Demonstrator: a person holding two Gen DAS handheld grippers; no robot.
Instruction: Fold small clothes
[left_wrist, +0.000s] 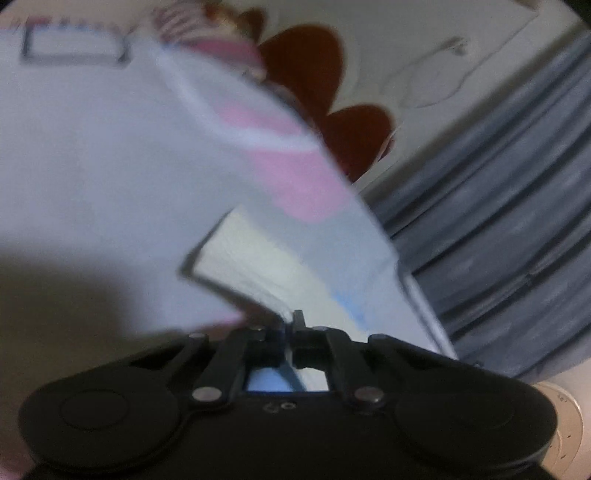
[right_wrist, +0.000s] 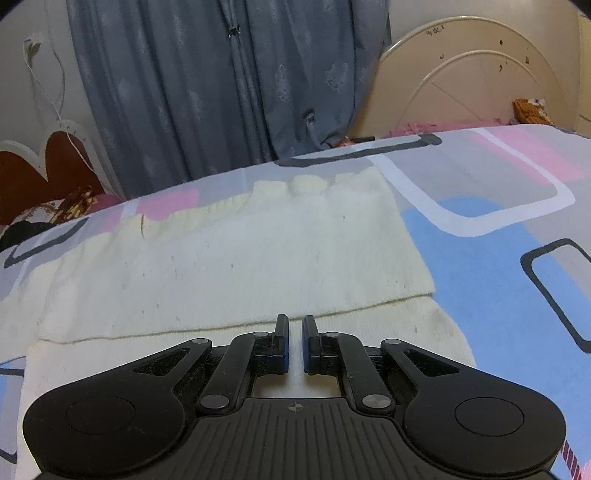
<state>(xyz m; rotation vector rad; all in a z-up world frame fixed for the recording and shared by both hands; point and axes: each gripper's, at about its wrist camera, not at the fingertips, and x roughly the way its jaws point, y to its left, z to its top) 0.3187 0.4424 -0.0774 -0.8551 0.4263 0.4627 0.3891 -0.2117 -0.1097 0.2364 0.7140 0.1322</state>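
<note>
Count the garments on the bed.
1: a cream knit garment lying flat on the bedspread, folded over itself, just ahead of the right gripper. Others may lie outside the frame.

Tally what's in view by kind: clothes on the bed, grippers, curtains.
Cream knit garment, part-folded on the patterned bedspread: 1
Hand-held grippers: 2, the left hand-held gripper and the right hand-held gripper, both shut
Grey-blue curtain: 1
Total: 4

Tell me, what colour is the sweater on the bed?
The sweater is pale cream, almost white. The right wrist view shows it best.
</note>
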